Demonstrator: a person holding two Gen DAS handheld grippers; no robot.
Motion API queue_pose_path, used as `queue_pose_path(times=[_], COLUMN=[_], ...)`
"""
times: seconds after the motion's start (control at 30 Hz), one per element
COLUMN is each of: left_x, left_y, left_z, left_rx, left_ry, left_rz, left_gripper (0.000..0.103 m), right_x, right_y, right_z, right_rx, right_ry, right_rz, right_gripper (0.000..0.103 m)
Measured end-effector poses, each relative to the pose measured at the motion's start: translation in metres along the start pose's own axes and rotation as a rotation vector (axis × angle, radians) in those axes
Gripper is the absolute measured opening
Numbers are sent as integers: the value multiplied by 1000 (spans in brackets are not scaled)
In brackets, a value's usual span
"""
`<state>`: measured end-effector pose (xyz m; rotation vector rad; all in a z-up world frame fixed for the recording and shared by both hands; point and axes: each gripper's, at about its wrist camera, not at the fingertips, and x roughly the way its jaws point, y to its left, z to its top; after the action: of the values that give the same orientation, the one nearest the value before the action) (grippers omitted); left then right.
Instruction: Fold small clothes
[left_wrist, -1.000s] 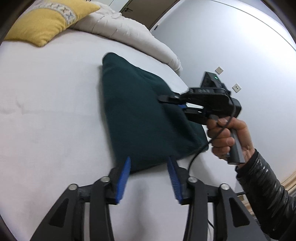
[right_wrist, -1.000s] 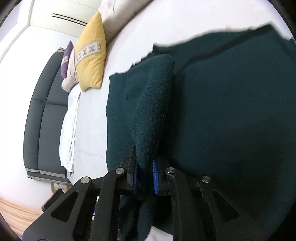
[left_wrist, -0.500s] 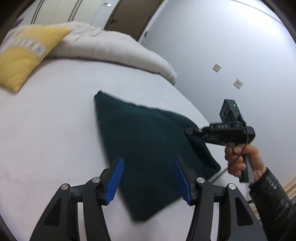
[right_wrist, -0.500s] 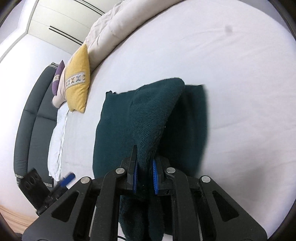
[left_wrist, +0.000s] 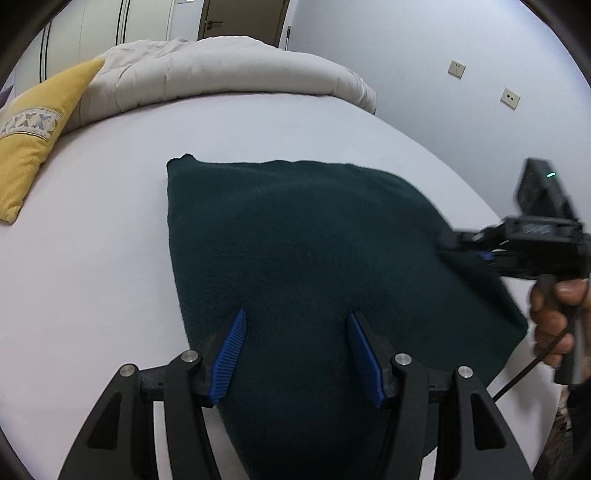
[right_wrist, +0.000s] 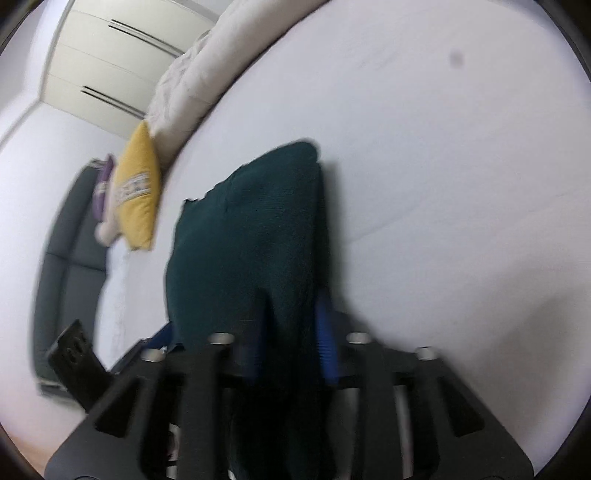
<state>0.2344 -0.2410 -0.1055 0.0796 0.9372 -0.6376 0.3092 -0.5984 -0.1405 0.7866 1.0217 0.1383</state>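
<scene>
A dark green knitted garment (left_wrist: 295, 251) lies folded on the white bed (left_wrist: 92, 258). My left gripper (left_wrist: 297, 354) is open, its blue pads straddling the garment's near edge just above the cloth. My right gripper (right_wrist: 291, 339) has its jaws parted a little, with a fold of the garment (right_wrist: 258, 240) between the blue pads; the view is blurred. In the left wrist view the right gripper (left_wrist: 448, 245) sits at the garment's right edge, held by a hand.
A yellow cushion (left_wrist: 33, 129) and a rolled cream duvet (left_wrist: 221, 70) lie at the bed's far end. A grey wall with sockets (left_wrist: 509, 98) stands right. A dark sofa (right_wrist: 66, 277) stands beyond the bed.
The left gripper moved forward over the garment's near edge. The right gripper pulled the fold rightward across the garment and its jaws have widened.
</scene>
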Motion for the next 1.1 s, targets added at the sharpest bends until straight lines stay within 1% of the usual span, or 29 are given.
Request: queue_pose_path(times=[0.03,0.07,0.1,0.13,0.27,0.3,0.37,0.4,0.43,0.5,0.57,0.6,0.63,0.7,0.73,0.77,0.83,0.9,0.97,1.0,1.03,1.1], left_x=[1,2,2,4,4,4,4,4,3,2,3,4,5,5,5,6,8,9,10,10,9,8], left_y=[0,-1,-4,-9,-8,-8,-8,-7,-5,-2,-1,-1,-1,0,2,2,2,1,-1,-2,-3,-4], left_z=[0,-1,-2,-5,-7,-8,-9,-10,-12,-14,-16,-17,-17,-17,-17,-17,-17,-16,-17,-17,-18,-18], left_rx=[1,6,19,34,33,35,38,33,27,25,32,35,37,33,39,39,35,35,37,40,40,40], left_ry=[4,5,8,9,14,18,22,23,25,27,28,28,28,28,30,32,38,41,38,34,31,29], left_rz=[6,14,29,47,60,64,70,69,66,64,66,67,70,70,65,63,62,67,77,83,86,91], left_gripper=[61,61,61,61,61,61,61,61,61,61,61,61,61,61,61,61,61,61,61,61,61,61], right_x=[-7,-13,-18,-29,-36,-36,-34,-37,-38,-42,-38,-31,-25,-21,-22,-26,-36,-57,-79,-89,-94,-91], right_y=[2,7,12,16,40,40,38,33,27,4,-18,-30,-40,-55,-54,-51,-41,-20,-6,5,17,38], right_z=[-1,-5,-9,-14,-42,-48,-60,-65,-69,-76,-82,-85,-87,-89,-90,-91,-93,-93,-86,-84,-82,-75], right_rx=[-1,-2,-1,-3,-79,-88,-92,-70,-39,77,123,145,161,215,213,203,176,112,37,2,-31,-100], right_ry=[-18,-26,-10,4,38,48,58,64,65,47,34,40,40,25,25,28,22,-28,-100,-131,-152,-145], right_rz=[-11,9,33,30,-16,-23,-42,-48,-34,60,85,111,140,246,257,247,183,58,-46,-62,-49,-12], right_gripper=[45,45,46,47,48,46,28,12,11,8,7,5,4,4,5,5,8,16,16,16,16,16])
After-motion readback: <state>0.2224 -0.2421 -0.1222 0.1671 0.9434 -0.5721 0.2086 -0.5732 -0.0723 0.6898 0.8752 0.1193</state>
